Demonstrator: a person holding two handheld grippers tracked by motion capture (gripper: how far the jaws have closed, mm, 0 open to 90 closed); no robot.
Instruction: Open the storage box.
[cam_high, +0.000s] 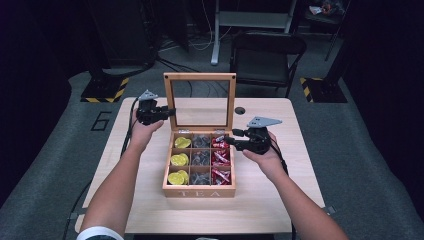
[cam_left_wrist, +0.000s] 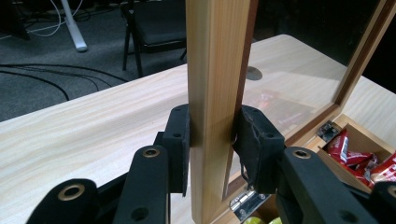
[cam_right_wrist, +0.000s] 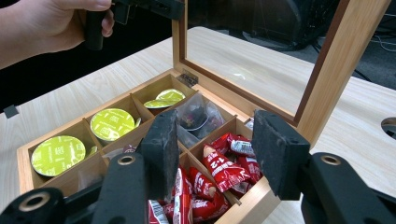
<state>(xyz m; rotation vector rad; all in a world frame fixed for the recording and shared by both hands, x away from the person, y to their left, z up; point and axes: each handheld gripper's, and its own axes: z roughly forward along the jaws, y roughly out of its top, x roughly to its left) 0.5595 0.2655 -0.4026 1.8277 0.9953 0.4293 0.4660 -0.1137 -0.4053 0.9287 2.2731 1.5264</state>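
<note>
Table (cam_high: 280, 150) — upright lid (cam_high: 200, 100), folding chair (cam_high: 265, 55)

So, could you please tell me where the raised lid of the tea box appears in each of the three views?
High view: the lid stands upright at centre, behind the compartments, the left gripper clamped on its left rail.
Left gripper view: its wooden rail runs up the middle, pinched between the jaws.
Right gripper view: its glass pane and frame fill the upper right.
Shared landmark: the red packets.
</note>
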